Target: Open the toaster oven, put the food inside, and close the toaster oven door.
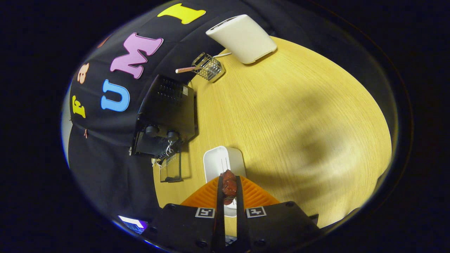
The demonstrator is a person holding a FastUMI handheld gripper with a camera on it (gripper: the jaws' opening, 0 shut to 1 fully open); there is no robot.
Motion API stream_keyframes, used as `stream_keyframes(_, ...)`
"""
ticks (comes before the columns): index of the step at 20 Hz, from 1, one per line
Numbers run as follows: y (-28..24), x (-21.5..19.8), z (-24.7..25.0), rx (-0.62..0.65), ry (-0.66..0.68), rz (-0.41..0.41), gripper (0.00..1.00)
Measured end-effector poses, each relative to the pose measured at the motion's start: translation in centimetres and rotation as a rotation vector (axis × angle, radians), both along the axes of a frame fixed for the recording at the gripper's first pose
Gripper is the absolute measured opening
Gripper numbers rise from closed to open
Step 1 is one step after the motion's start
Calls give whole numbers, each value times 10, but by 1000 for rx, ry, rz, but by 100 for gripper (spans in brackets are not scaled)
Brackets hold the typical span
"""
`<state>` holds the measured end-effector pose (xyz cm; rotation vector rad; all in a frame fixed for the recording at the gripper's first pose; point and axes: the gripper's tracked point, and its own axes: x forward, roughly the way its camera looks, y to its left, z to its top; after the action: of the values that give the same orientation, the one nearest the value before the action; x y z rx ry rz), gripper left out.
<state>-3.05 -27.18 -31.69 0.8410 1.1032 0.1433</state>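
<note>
My gripper point(229, 184) is shut on a dark red piece of food point(229, 186), both fingers pressing its sides. The food hangs above a white tray point(219, 160) that lies on the wooden table just ahead of the fingers. The black toaster oven point(167, 112) stands to the left of the tray, against the black cloth wall. Its glass door point(171, 170) hangs open, folded down toward me, with two knobs above it. The view is tilted, so the oven looks rotated.
A wire rack with a striped handle point(207, 66) sits beyond the oven. A white toaster-like appliance point(242, 37) stands at the far end of the table point(299, 116). Bare wood spreads to the right of the tray.
</note>
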Motion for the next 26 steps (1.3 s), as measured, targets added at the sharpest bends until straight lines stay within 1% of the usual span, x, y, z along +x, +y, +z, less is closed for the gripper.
stream_keyframes(2,1,1,4,-29,-26,22,13)
stream_keyframes(4,2,1,20,-36,-54,31,13)
stream_keyframes(8,0,5,59,-108,-138,9,13)
stream_keyframes(11,13,7,86,-108,-180,-27,13)
stream_keyframes(17,67,2,116,-67,-216,-86,13)
stream_keyframes(22,128,0,120,-6,-223,-121,13)
stream_keyframes(26,168,2,124,43,-234,-178,13)
